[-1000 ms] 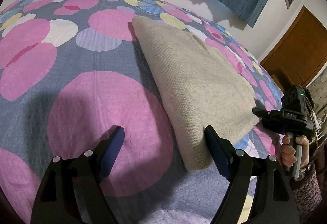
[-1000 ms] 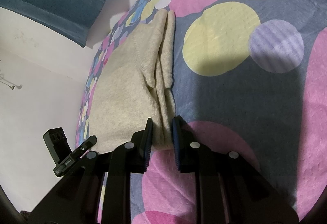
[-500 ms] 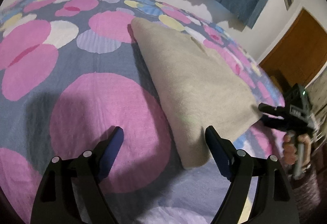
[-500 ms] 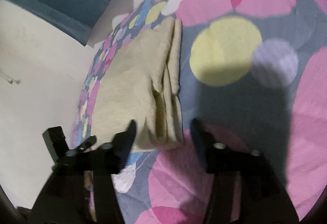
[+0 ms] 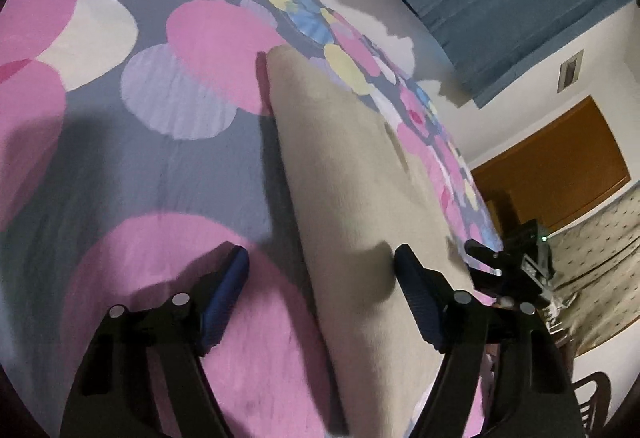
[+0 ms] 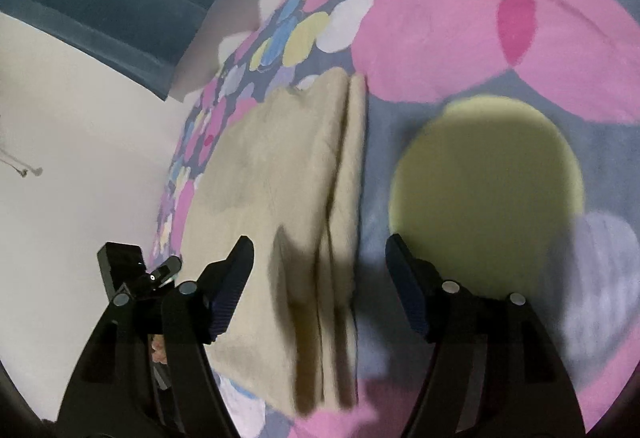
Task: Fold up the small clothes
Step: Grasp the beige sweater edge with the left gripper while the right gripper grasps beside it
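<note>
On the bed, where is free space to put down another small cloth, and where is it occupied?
Bare spotted bedspread lies free left of the folded beige knit garment, up to the wall. On its other side, the patch around the yellow circle is free too. It is crowded along the garment's near end, where the open left gripper and open right gripper straddle its two long edges.

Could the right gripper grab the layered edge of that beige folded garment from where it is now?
Probably yes: the right gripper is open, the garment edge lies between its fingers, nothing blocking.
</note>
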Demonstrator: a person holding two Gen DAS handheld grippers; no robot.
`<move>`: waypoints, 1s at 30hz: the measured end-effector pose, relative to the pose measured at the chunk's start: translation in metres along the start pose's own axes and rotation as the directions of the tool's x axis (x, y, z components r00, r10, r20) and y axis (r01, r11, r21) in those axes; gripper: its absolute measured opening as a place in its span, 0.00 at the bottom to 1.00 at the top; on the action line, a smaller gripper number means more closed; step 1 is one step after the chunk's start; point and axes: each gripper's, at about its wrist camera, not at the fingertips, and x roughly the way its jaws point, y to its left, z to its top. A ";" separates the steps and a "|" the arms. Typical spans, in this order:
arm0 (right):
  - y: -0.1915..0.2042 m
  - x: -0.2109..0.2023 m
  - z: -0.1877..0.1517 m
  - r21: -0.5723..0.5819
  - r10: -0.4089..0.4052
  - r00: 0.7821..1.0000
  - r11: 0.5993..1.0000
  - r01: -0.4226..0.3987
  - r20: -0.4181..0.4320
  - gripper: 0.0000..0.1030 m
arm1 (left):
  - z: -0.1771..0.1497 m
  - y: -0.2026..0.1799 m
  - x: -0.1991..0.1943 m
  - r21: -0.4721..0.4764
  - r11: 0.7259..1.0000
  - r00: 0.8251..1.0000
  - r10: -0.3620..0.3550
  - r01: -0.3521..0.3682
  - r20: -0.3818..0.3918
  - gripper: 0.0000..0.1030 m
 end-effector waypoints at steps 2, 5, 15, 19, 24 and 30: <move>0.000 0.006 0.008 0.003 0.016 1.000 1.000 -0.016 -0.003 0.66 | 0.004 0.001 0.004 -0.006 1.000 1.000 -0.024 0.024 -0.003 0.72; 0.001 0.017 0.017 0.000 0.058 0.998 0.998 -0.058 -0.006 0.66 | 0.009 -0.002 0.014 0.019 0.999 0.999 -0.032 0.032 -0.007 0.71; 0.014 0.037 0.028 -0.067 0.076 0.997 0.995 -0.076 -0.008 0.60 | 0.024 -0.009 0.039 0.069 0.997 0.999 -0.033 0.034 -0.018 0.57; 0.013 0.049 0.027 -0.082 0.026 0.999 0.996 -0.028 -0.025 0.28 | 0.020 -0.012 0.038 0.091 0.996 1.000 -0.002 0.003 -0.007 0.49; 0.015 0.049 0.025 -0.101 0.021 1.000 0.995 -0.022 -0.013 0.22 | 0.021 -0.015 0.038 0.100 0.994 0.999 0.041 -0.041 -0.001 0.37; 0.019 0.051 0.024 -0.121 -0.004 1.000 0.993 0.005 0.007 0.20 | 0.021 -0.030 0.038 0.153 0.981 0.993 0.118 -0.121 0.030 0.32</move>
